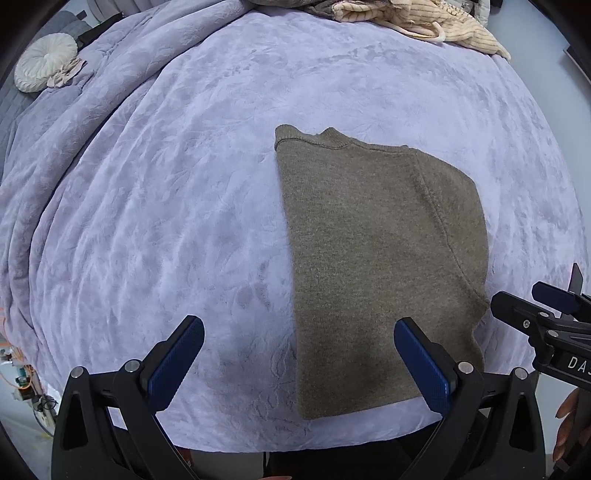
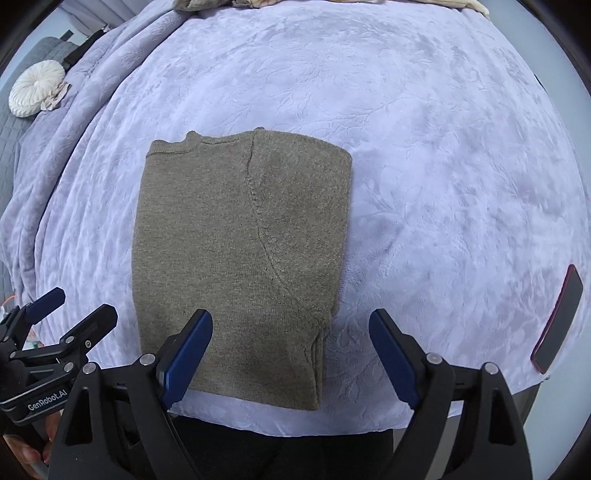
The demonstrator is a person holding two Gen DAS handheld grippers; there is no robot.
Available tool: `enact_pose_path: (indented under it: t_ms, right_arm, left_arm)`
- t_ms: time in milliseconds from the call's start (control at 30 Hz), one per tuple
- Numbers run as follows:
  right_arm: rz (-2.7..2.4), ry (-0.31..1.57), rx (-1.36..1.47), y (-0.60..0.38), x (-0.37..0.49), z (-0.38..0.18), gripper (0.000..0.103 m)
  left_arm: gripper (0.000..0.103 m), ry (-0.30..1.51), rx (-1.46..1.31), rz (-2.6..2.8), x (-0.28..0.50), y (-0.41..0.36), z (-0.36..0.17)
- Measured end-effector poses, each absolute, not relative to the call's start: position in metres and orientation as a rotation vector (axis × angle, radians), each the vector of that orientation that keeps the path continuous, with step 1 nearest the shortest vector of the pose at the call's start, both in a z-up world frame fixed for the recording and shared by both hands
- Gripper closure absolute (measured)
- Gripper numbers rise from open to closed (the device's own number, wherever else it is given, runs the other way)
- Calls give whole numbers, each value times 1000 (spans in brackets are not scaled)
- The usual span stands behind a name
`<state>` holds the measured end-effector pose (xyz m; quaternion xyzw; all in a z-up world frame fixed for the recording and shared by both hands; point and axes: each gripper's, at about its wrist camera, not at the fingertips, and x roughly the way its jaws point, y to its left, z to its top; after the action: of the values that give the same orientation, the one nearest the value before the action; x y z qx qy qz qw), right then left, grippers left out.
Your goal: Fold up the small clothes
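Olive sweater (image 2: pixel 236 258) folded in a neat rectangle near the bed's (image 2: pixel 443 147) front edge. Left gripper (image 1: pixel 299 354) and right gripper (image 2: pixel 291 354) above it, jaws spread, nothing pinched. Could snag a fuzzy layer on descent and undo that fold.

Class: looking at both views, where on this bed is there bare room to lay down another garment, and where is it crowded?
Bare blanket lies between the folded sweater and the phone, and left of the sweater toward the round cushion. The far edge is crowded with piled clothes.
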<state>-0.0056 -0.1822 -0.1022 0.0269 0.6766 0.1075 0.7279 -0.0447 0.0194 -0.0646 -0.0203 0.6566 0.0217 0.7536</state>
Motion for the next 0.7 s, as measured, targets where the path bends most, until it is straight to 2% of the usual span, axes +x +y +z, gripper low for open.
enact_pose_path:
  t_ms: [700]
  right_arm:
    - [172,1481,-32,-176,0,-94,14]
  left_arm:
    - [0,1449,-50,78,-41,26,-67]
